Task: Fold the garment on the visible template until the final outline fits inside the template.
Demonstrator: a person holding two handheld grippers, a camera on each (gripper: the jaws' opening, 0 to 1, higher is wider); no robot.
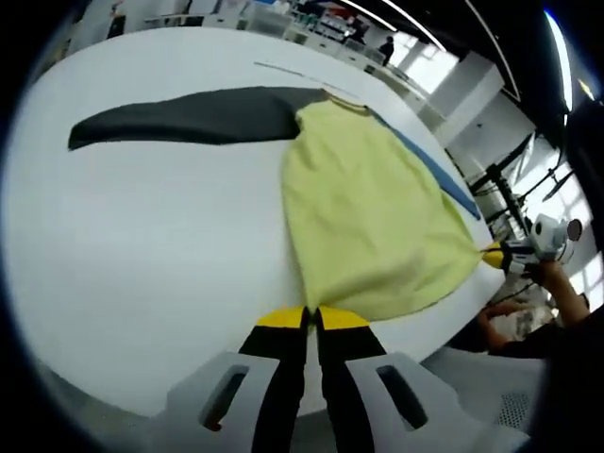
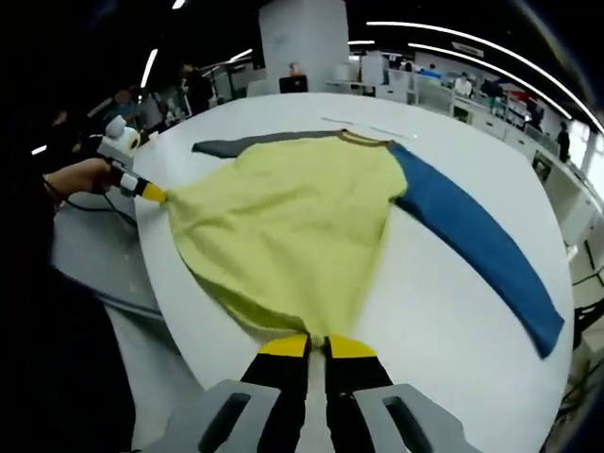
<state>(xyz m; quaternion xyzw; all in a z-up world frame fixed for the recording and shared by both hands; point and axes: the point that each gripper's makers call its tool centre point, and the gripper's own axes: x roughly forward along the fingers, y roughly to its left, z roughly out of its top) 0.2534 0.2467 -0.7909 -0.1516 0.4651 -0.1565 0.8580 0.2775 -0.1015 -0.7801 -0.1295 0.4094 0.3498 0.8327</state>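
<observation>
My left hand-held gripper (image 1: 312,319) is clenched on one bottom corner of the shirt (image 1: 373,212), my right hand-held gripper (image 2: 317,343) on the other, both at the near edge of the bench (image 1: 142,245). The shirt lies spread flat, grey sleeve (image 1: 189,115) and blue sleeve (image 2: 477,236) out sideways. I judge the first fold is starting: next, carry the hem toward the collar (image 2: 363,139).

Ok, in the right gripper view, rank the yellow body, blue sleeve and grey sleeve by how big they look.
1. Yellow body
2. Blue sleeve
3. Grey sleeve, though it lies farthest from the camera and partly under the body.
</observation>
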